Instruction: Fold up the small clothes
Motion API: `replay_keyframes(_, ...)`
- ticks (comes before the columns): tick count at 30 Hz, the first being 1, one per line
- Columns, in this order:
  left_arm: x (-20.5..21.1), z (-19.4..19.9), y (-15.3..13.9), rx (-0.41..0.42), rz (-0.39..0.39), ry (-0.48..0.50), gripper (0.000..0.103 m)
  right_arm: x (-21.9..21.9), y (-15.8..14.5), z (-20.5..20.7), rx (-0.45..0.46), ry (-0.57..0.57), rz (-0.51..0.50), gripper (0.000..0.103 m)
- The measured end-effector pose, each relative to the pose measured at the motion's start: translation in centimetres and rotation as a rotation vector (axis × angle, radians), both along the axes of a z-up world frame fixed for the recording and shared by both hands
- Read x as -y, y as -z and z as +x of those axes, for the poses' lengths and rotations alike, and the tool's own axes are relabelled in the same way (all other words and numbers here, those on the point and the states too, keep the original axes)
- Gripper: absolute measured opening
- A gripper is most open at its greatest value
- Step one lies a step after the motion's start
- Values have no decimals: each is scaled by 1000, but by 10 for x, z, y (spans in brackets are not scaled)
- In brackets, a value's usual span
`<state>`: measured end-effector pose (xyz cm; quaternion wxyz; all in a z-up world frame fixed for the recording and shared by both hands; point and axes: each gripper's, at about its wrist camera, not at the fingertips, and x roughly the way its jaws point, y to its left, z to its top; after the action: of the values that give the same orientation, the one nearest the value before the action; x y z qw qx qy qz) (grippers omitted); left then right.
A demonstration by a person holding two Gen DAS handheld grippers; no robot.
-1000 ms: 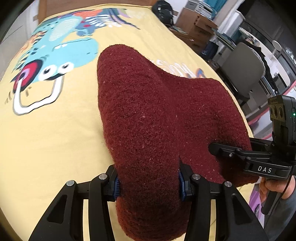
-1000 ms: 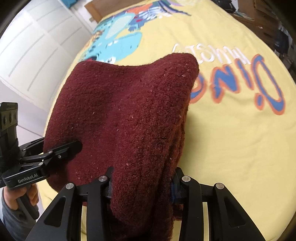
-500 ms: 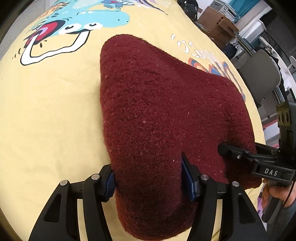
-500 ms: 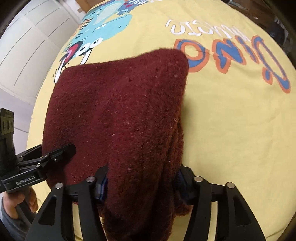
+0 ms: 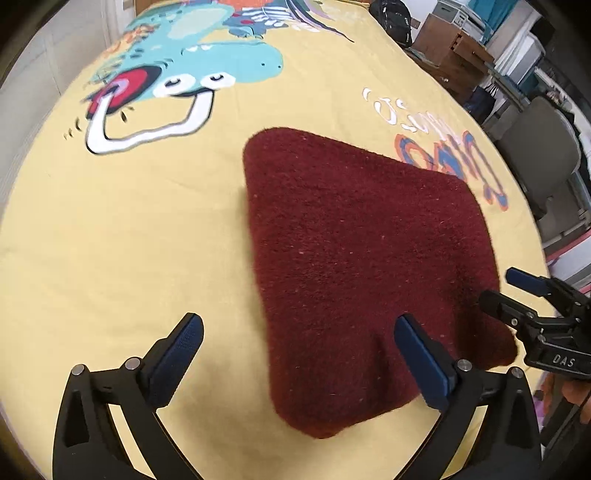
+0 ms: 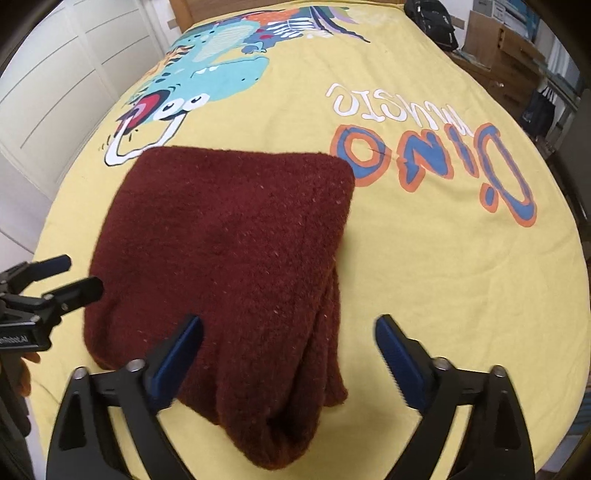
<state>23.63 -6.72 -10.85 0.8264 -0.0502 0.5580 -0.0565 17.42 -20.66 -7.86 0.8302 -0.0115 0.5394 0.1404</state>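
Observation:
A folded dark red knit garment (image 5: 351, 240) (image 6: 229, 236) lies flat on the yellow dinosaur-print bed sheet (image 5: 129, 240) (image 6: 424, 277). My left gripper (image 5: 299, 347) hovers over its near left corner. Its jaws are opening and stand wide, with the corner between them but not pressed. My right gripper (image 6: 288, 339) is over the near right corner, where stacked layers show. Its jaws are opening wide too and grip nothing. Each gripper shows in the other's view: the right gripper (image 5: 500, 286) and the left gripper (image 6: 77, 274), both at the garment's near edge.
A grey chair (image 5: 535, 147), cardboard boxes (image 5: 454, 48) and a black bag (image 5: 391, 18) stand beyond the bed's right side. White panelled doors (image 6: 55, 74) run along the left. A person's hand (image 5: 576, 391) holds the right gripper's handle. Bare sheet surrounds the garment.
Both grippers let go of the garment and their jaws spread wide. The raised near edge dropped, and the garment now lies flat on the sheet.

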Motion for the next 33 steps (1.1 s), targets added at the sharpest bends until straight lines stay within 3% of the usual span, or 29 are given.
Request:
replay_keyframes(8, -12, -12, 26, -2, 63, -30, 102, 26, 27, 4, 20, 64, -35, 102)
replay_keyframes(13, -7, -11, 42, 26, 101, -15, 103, 41, 50, 4, 2, 111, 25, 102)
replay_keyframes(18, -7, -17, 54, 69, 105, -28, 103, 43, 52, 0, 24, 136, 38, 102)
replay_keyframes(24, -7, -20, 43, 90, 122, -22, 102, 38, 33, -13, 53, 137, 29, 102)
replay_keyframes(33, -16, -54, -3, 122, 140, -64, 102, 47, -18, -58, 142, 121, 2, 102)
